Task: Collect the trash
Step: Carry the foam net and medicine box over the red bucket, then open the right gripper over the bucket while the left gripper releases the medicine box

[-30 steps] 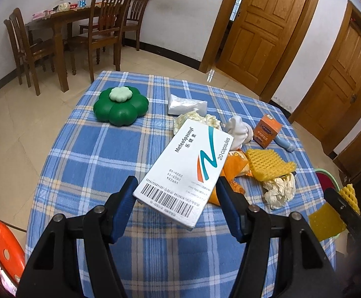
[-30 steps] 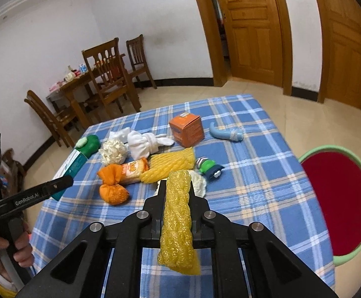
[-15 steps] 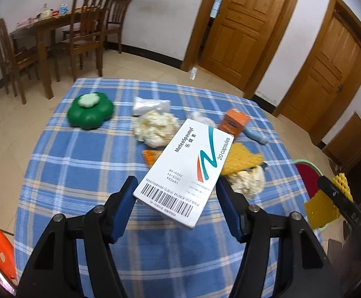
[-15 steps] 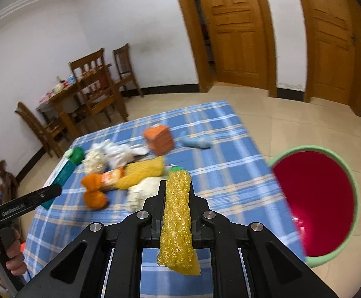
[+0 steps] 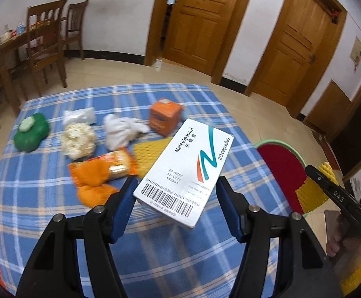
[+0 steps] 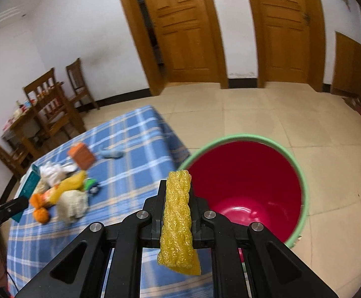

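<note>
While my left claw [image 5: 175,198] pinches the white box [image 5: 185,171] by its barcode end above the tabletop [image 5: 43,198], the view has swung right since a second ago, so the bin [image 5: 279,159] now shows past the edge, with the orange carton [image 5: 164,115], wrappers and green lid [image 5: 31,131] left behind. In the right view my claw [image 6: 178,206] is pressed tight on the yellow foam net [image 6: 178,223], and the red bin [image 6: 250,173] has slid from the side to just beyond the net, so I judge the drop is near. Nothing blocks either path; only the bin's rim [image 6: 303,173] needs clearing.
</note>
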Tool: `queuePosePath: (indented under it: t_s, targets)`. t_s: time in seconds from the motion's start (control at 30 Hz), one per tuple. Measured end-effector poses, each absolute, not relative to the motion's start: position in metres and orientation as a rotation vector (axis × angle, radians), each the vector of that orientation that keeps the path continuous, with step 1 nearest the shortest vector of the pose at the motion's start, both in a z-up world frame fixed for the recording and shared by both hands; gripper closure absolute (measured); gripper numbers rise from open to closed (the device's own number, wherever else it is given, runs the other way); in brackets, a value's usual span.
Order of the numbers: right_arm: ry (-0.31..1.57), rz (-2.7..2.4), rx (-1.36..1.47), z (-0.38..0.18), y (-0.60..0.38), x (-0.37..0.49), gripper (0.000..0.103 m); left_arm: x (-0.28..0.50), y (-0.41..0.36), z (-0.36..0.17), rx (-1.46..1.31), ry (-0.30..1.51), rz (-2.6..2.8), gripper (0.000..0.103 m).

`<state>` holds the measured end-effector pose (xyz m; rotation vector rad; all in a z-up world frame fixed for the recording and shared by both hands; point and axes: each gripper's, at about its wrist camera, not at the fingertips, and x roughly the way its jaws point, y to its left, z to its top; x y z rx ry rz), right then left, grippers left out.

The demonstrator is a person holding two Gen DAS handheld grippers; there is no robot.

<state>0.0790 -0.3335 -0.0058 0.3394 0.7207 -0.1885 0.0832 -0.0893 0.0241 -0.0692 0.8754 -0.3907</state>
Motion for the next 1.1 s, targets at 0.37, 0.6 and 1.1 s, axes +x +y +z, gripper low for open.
queuePosePath:
  t_s: [0.37, 0.6, 1.1]
  targets:
    - [0.748, -0.261, 0.386, -0.030, -0.379, 0.080, 0.074, 0.092, -0.154, 0.019, 0.027, 0.898, -0.480, 0.038]
    - [0.735, -0.267, 0.423, -0.031, -0.394, 0.077, 0.063, 0.095, -0.190, 0.015, 0.078, 0.908, -0.530, 0.038]
    - [0.690, -0.365, 0.507, -0.019, -0.433, 0.033, 0.061, 0.090, -0.280, -0.006, 0.203, 0.934, -0.671, 0.038]
